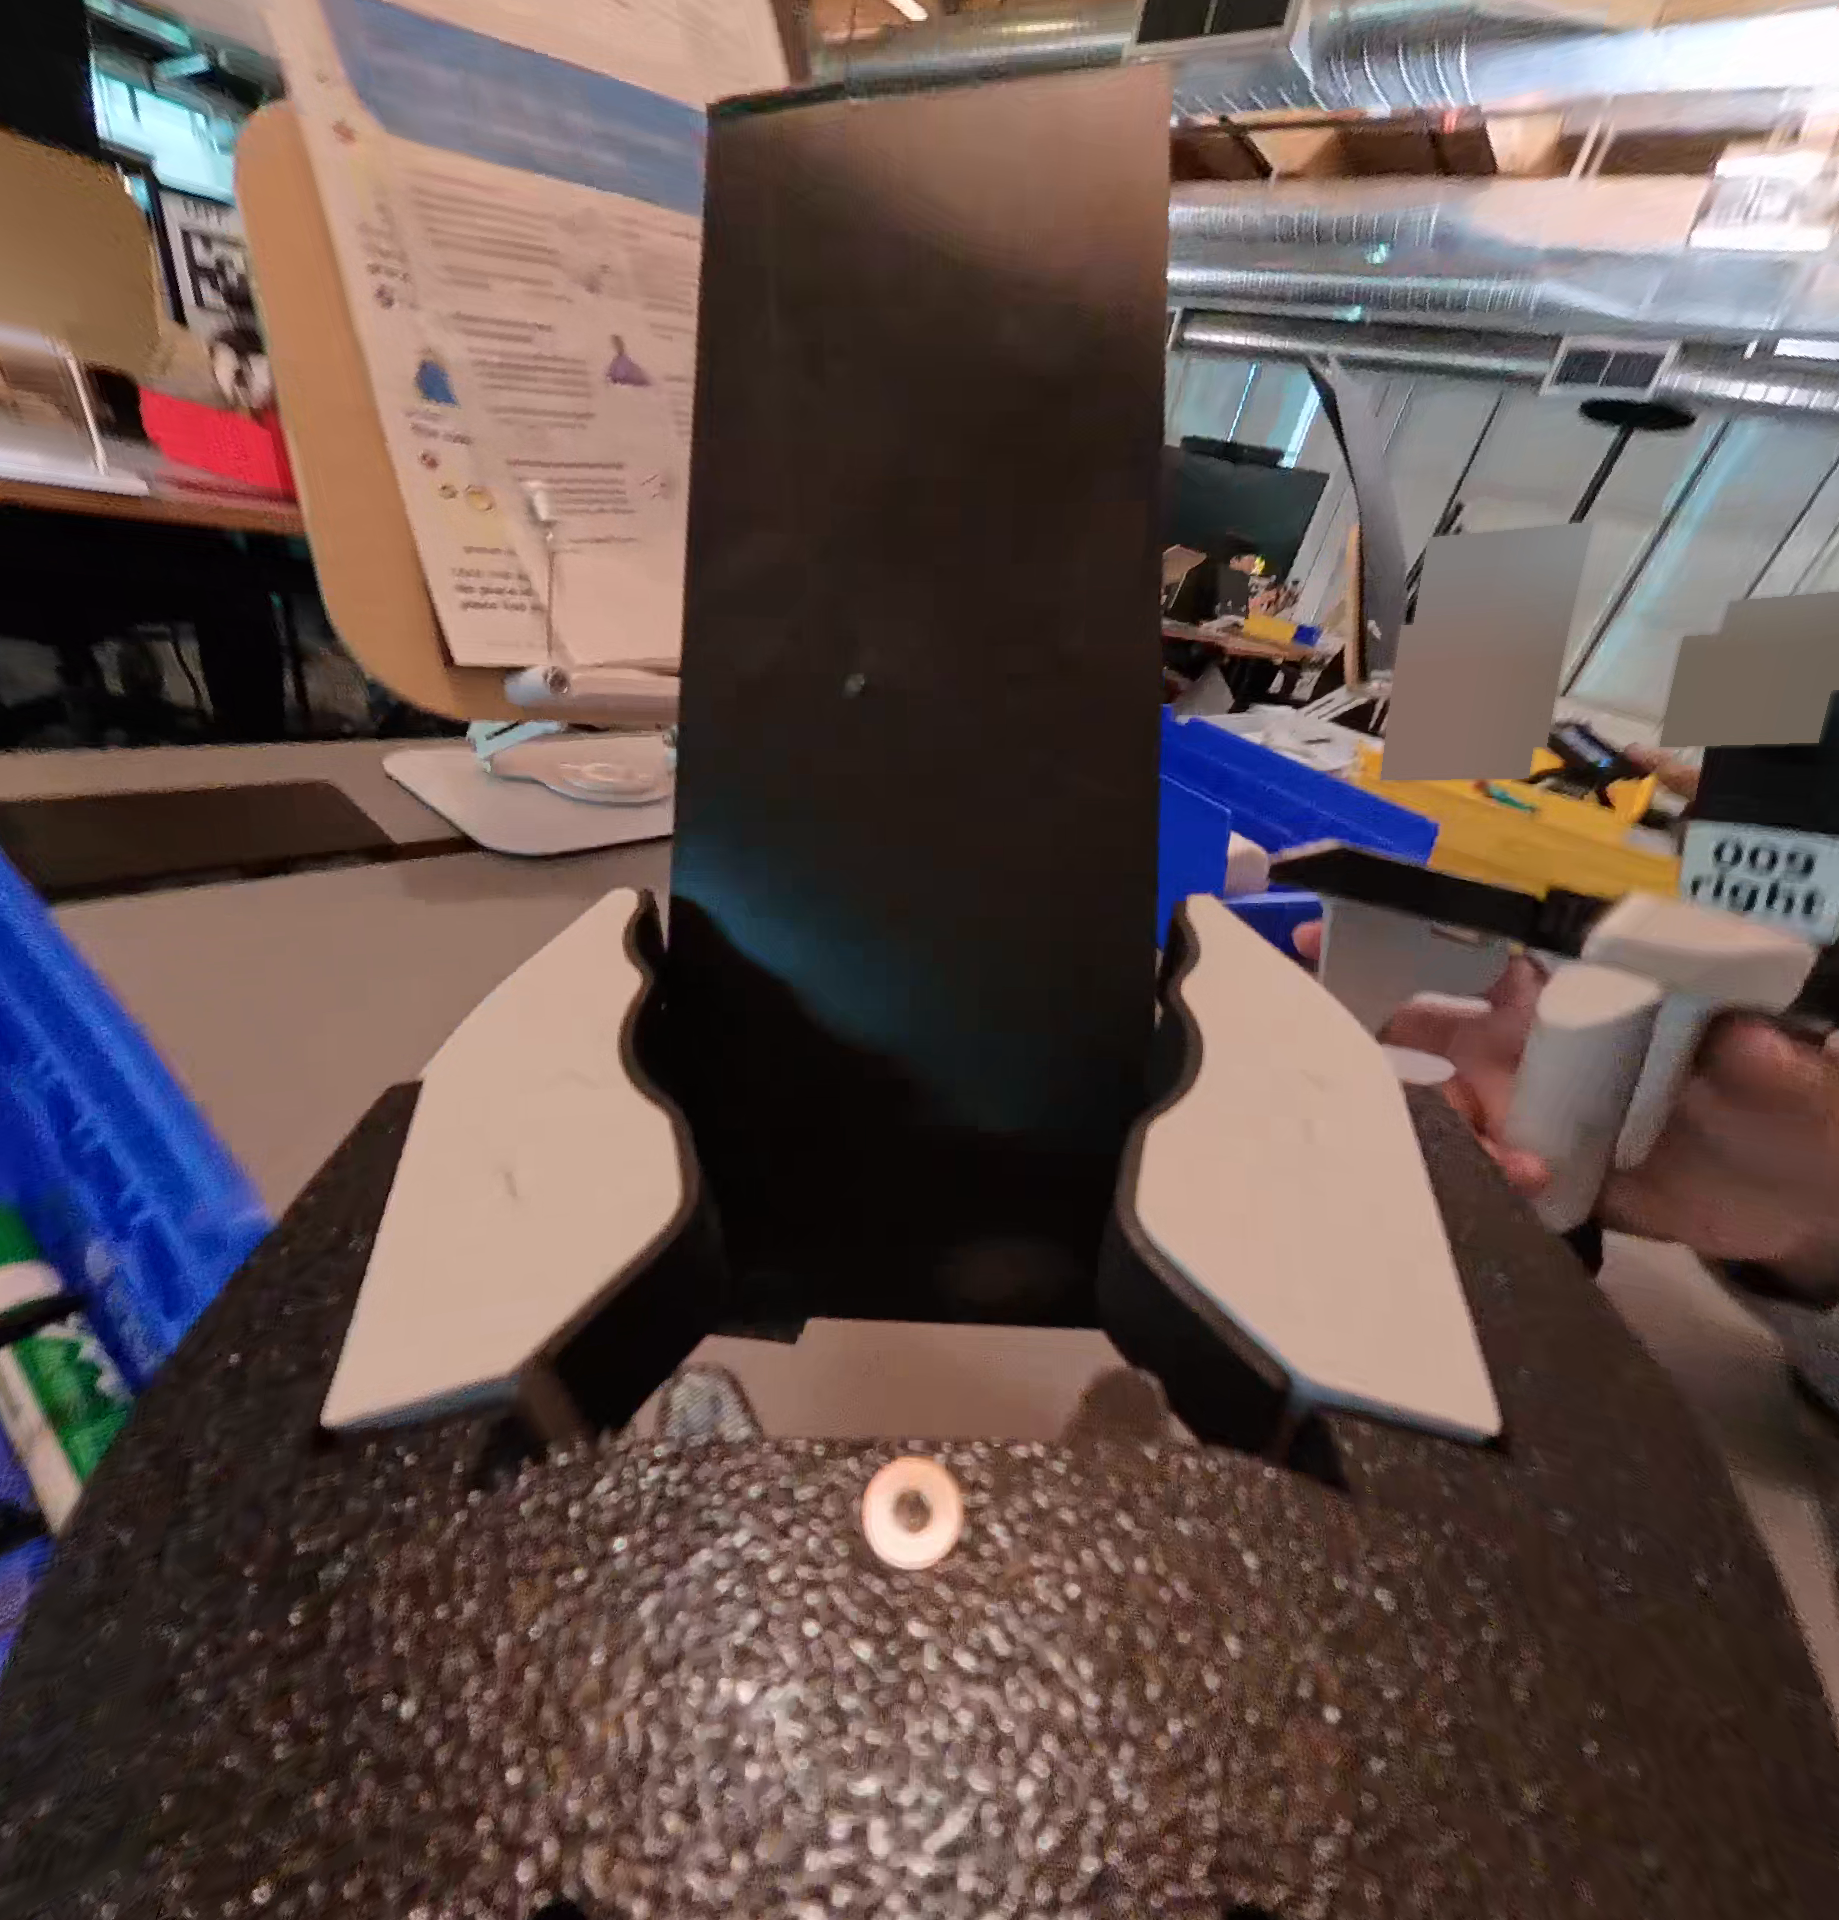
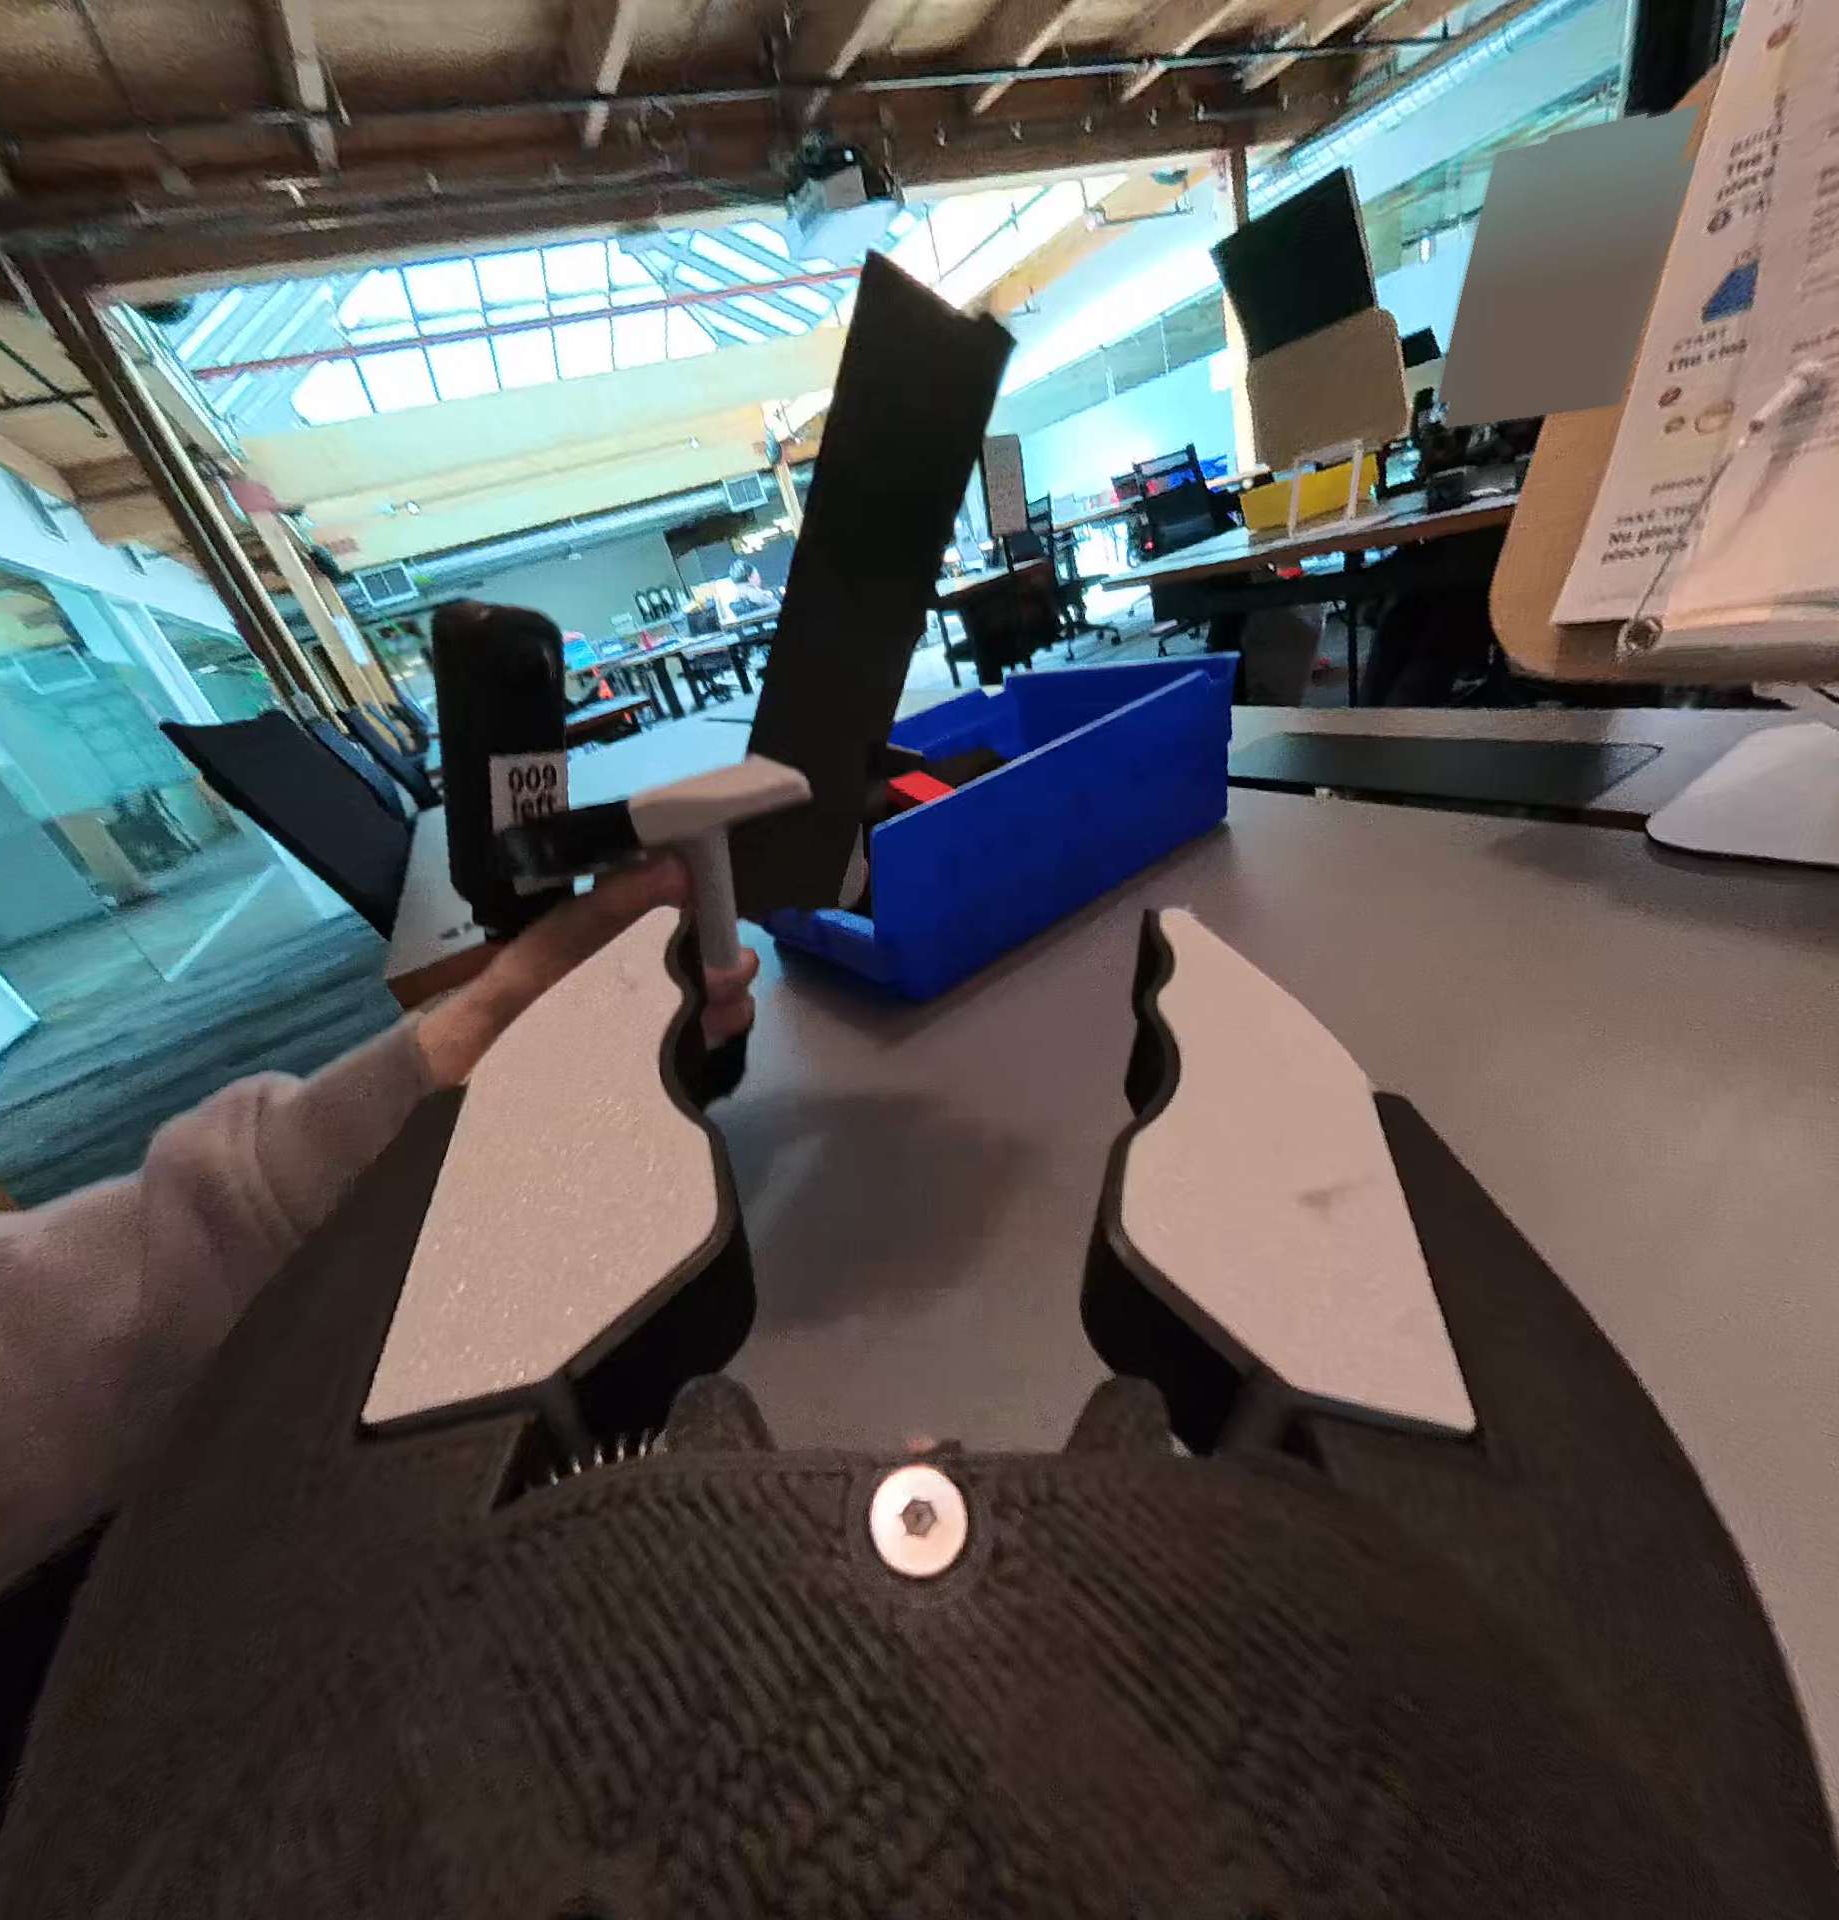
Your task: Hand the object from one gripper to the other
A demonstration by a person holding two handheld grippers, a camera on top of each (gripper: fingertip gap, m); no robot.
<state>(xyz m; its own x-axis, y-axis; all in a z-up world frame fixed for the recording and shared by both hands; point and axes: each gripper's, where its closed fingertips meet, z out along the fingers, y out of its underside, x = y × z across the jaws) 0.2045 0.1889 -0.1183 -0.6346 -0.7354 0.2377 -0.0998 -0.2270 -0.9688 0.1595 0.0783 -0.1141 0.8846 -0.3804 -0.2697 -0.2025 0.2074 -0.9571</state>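
A long black rectangular box [image 1: 925,644] stands up between the fingers of my left gripper [image 1: 910,966], which is shut on its lower part and holds it above the table. The right wrist view shows the same box [image 2: 873,582] tilted up over the blue bin, held by the left gripper [image 2: 780,790] at the left. My right gripper [image 2: 910,977] is open and empty, a short way from the box. It also shows in the left wrist view [image 1: 1517,904] at the right, held by a hand.
A blue plastic bin [image 2: 1008,831] sits on the grey table [image 2: 1517,1039] behind the box. A monitor stand with papers [image 2: 1767,395] stands at the right. Another blue bin [image 1: 53,1060] is at the left, yellow bins [image 1: 1538,831] farther back.
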